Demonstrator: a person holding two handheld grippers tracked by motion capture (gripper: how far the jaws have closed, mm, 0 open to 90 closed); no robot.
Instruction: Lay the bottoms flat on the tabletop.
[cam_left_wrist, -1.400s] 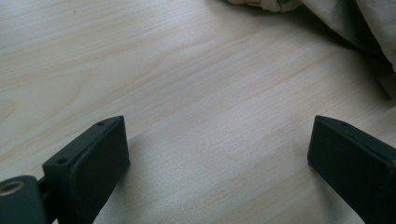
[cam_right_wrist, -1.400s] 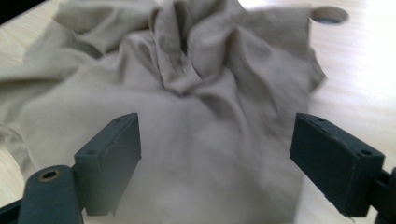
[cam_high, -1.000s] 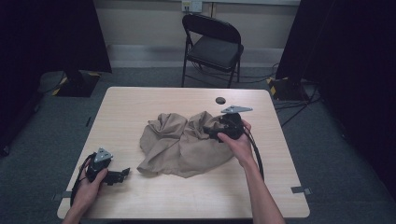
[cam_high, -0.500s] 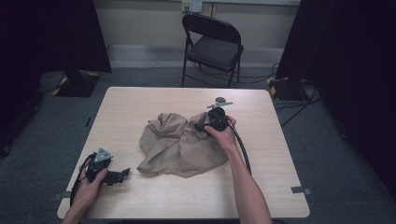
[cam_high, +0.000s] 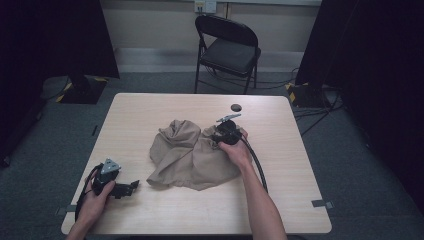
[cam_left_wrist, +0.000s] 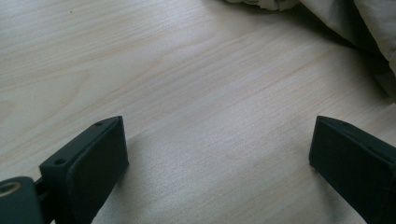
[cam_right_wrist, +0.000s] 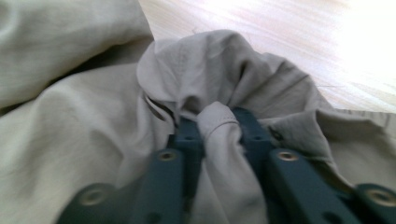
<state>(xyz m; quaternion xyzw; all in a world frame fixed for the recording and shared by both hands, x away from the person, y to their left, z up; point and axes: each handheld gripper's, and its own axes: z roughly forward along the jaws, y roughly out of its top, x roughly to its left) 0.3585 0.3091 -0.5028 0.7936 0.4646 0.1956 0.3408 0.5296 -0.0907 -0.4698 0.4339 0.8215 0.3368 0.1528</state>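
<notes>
Right hand-held gripper (cam_high: 219, 138) clamped on a bunched fold of the beige garment (cam_high: 192, 155) crumpled mid-surface, left hand-held gripper (cam_high: 131, 187) spread wide, low over bare wooden surface (cam_high: 150, 110), near the garment's front-left corner

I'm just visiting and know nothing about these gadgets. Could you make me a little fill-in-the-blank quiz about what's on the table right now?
1. The right gripper is shut on a fold of the tan ____.
2. The left gripper has its jaws ____, with bare table between them.
3. Behind the table stands a folding ____.
4. Near the table's far edge lies a small dark ____ thing.

Missing words: cloth; open; chair; round
</notes>
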